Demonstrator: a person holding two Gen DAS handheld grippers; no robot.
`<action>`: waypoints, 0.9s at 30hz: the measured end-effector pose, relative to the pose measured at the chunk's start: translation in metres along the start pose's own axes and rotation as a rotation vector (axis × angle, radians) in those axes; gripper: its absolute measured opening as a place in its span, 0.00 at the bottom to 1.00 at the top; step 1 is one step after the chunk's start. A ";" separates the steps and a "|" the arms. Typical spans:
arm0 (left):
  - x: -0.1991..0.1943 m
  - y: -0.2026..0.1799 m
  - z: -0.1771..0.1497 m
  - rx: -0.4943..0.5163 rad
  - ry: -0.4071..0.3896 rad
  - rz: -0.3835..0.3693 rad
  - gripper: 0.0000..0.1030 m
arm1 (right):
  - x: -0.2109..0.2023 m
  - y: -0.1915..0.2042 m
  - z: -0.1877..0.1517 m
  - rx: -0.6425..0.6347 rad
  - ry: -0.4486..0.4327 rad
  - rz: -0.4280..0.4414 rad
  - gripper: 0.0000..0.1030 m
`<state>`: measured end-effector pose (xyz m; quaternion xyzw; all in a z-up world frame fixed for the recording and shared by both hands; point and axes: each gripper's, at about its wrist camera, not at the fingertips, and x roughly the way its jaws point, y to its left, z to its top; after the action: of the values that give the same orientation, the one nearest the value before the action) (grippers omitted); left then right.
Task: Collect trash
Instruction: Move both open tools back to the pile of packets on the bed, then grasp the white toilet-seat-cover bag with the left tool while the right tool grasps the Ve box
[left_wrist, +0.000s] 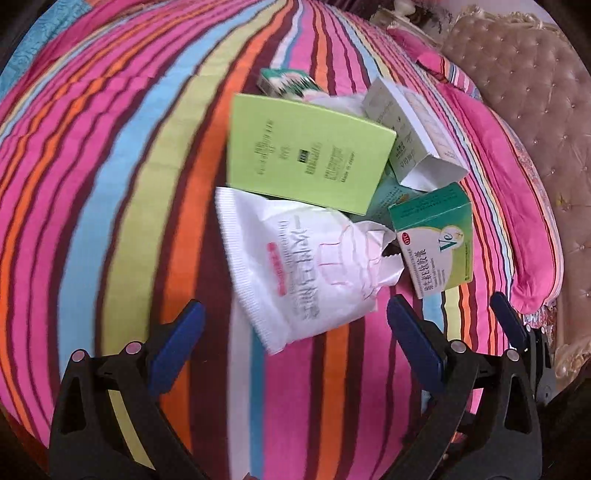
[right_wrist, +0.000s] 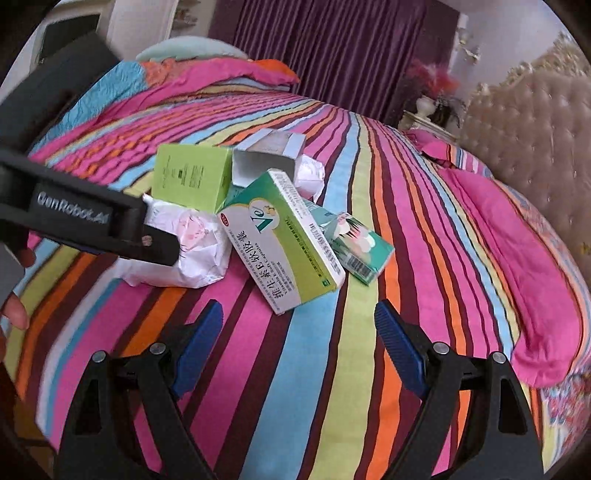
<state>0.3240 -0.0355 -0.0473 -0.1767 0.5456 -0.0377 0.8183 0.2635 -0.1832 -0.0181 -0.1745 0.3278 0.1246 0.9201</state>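
Observation:
A heap of trash lies on the striped bedspread. It holds a lime-green box, an open white carton, a green and white "Ve" box, a small teal box, crumpled white paper and a white plastic pouch. My left gripper is open, and the pouch's near end reaches between its fingertips without touching the pads. My right gripper is open and empty, just short of the "Ve" box.
A pink pillow and a tufted headboard bound the bed on the right. Folded bedding lies at the far end before a purple curtain. The left gripper's black arm crosses the right wrist view, with a person's fingers below it.

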 end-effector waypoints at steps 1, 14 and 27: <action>0.004 -0.002 0.002 0.000 0.010 -0.001 0.93 | 0.003 0.002 0.001 -0.016 0.002 -0.006 0.78; 0.032 -0.020 0.022 0.006 0.029 0.055 0.93 | 0.026 0.008 0.010 -0.066 -0.013 -0.002 0.78; 0.026 -0.019 0.020 0.181 -0.080 0.115 0.65 | 0.051 0.014 0.023 -0.109 0.057 -0.031 0.62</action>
<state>0.3548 -0.0552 -0.0571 -0.0721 0.5161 -0.0327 0.8528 0.3097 -0.1550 -0.0377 -0.2329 0.3437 0.1231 0.9014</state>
